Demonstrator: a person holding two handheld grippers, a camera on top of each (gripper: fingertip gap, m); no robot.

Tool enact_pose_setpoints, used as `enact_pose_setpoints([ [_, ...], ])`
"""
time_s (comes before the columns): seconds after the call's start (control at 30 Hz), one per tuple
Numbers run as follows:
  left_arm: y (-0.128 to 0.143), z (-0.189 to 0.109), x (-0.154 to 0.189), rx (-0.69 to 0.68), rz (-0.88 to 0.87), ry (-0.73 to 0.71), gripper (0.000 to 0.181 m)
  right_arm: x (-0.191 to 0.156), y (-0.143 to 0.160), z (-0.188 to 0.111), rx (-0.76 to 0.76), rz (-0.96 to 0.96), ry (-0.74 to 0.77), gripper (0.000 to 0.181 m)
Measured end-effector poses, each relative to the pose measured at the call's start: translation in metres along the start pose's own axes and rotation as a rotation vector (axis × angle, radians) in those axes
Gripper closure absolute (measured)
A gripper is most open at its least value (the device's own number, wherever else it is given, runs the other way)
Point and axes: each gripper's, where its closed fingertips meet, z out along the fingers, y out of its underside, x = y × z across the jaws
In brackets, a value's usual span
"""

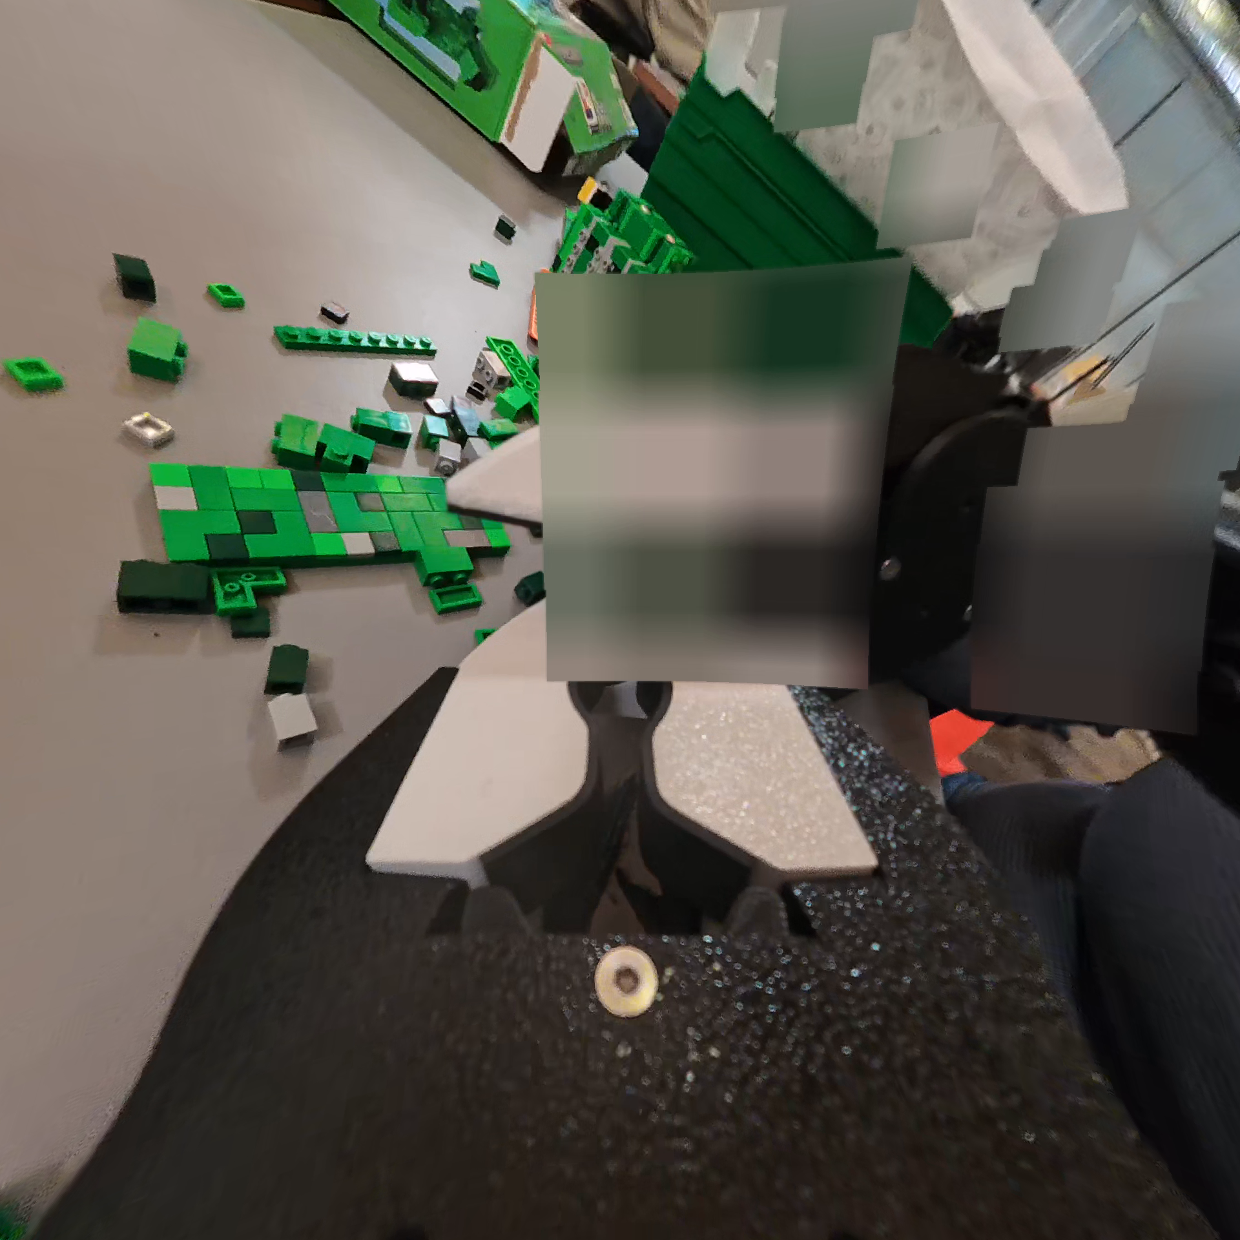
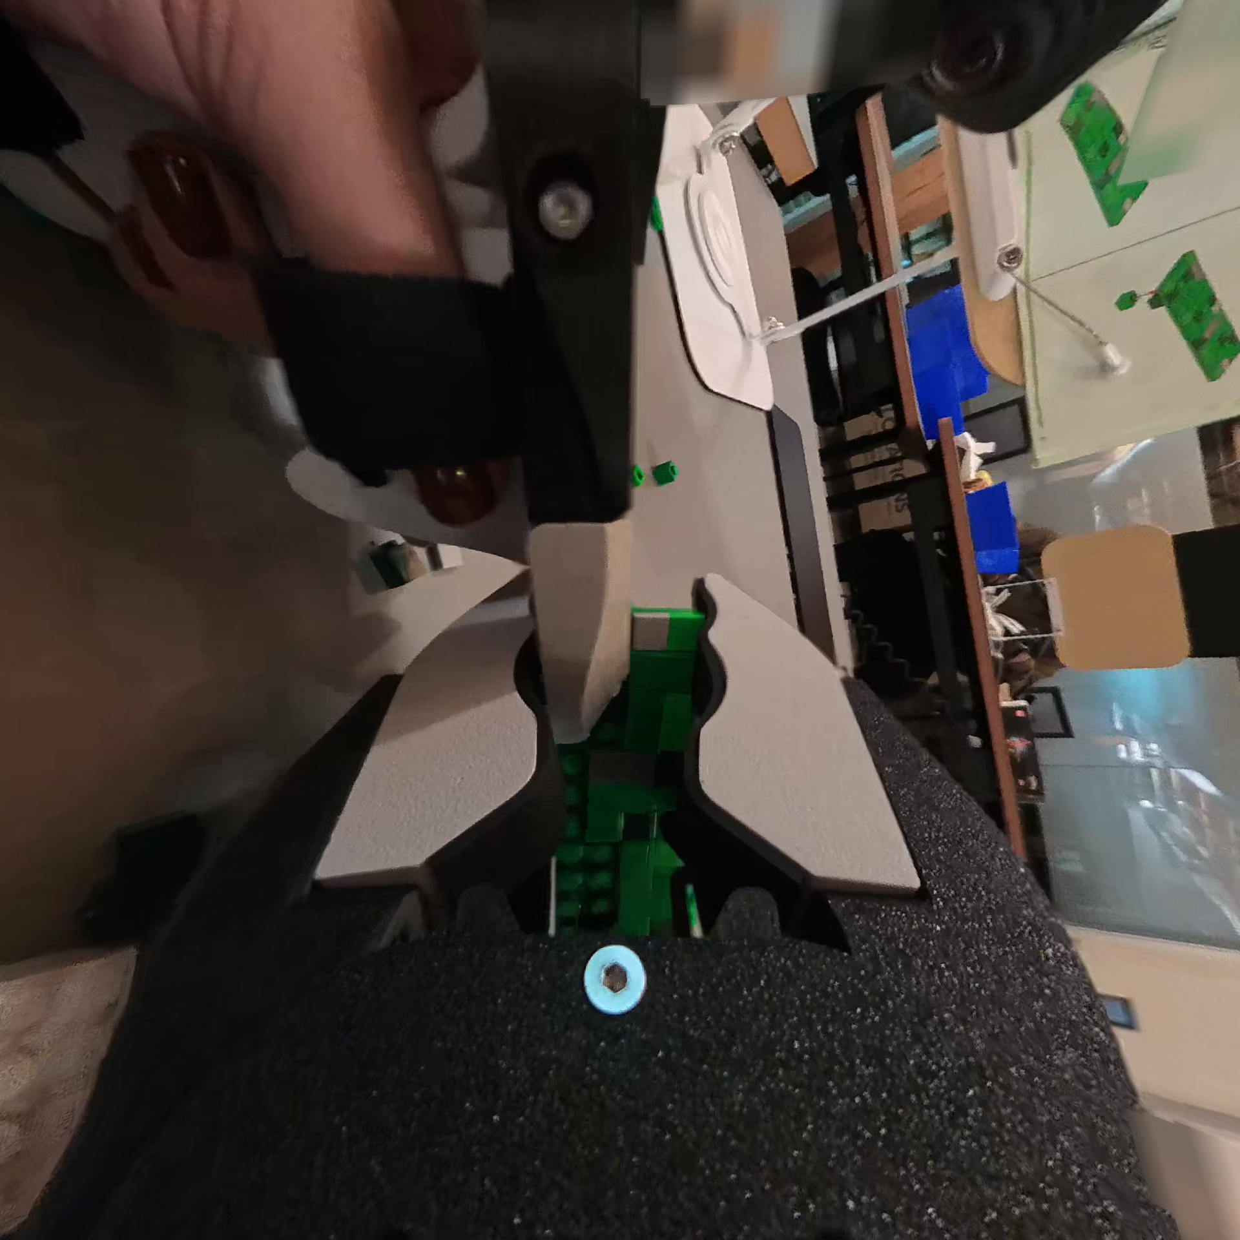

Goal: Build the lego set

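Right gripper [image 2: 627, 671]: jaws clamped on a green brick assembly [image 2: 647, 751], held on edge between the two grey fingers; it runs from the fingertips back toward the camera. Studs show along its 9 o'clock side, with tiles in mixed greens, grey and black beside them.

A finger of the left gripper [image 2: 577, 631] comes down from 12 o'clock in the right wrist view and its tip touches the assembly near the far end. A hand [image 2: 268, 134] grips that tool at 11 o'clock.

Left gripper, own view: the fingertips lie behind a blurred patch, so I cannot tell whether the jaws are open or closed.

Outward on the grey surface [image 1: 201, 168], left wrist view: a flat tiled panel [image 1: 315, 520] in patchy greens lies at 9 o'clock, with many loose bricks [image 1: 335, 443] scattered around it, including a long green plate [image 1: 355, 339] at 10 o'clock. A second small build [image 1: 621, 238] sits at 12 o'clock, and the green set box [image 1: 483, 60] beyond it.

Progress, judged: partly built. At least two sub-assemblies exist (the panel and the held piece), perhaps a third. The many unused bricks suggest much remains, including joining the sections.
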Motion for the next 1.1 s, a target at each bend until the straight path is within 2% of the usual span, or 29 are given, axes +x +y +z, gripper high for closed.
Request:
enact_pose_setpoints([
  [0.13, -0.001, -0.001, -0.008, 0.016, -0.071, -0.022, 0.177, 0.001, -0.001, 0.005, -0.005, -0.049, 0.052, 0.143],
  [0.27, 0.002, -0.002, -0.008, 0.002, -0.121, 0.008, 0.177, -0.002, -0.001, 0.007, 0.015, 0.010, 0.024, 0.141],
  [0.37, 0.003, -0.001, -0.006, -0.003, -0.111, 0.018, 0.176, -0.006, 0.009, 0.011, -0.042, 0.066, -0.031, 0.122],
  [0.4, 0.003, -0.001, -0.006, -0.004, -0.118, 0.024, 0.176, -0.009, 0.011, 0.012, -0.045, 0.070, -0.051, 0.121],
  [0.57, 0.015, 0.006, -0.005, -0.104, -0.065, -0.016, 0.176, -0.017, 0.007, 0.013, -0.040, 0.008, -0.072, 0.133],
  [0.8, 0.014, 0.004, -0.005, -0.086, -0.090, -0.004, 0.176, -0.016, 0.006, 0.013, -0.036, 0.065, -0.079, 0.134],
  [1.1, 0.014, 0.002, -0.008, -0.073, -0.155, 0.004, 0.176, -0.011, 0.006, 0.015, -0.065, -0.029, 0.029, 0.138],
])
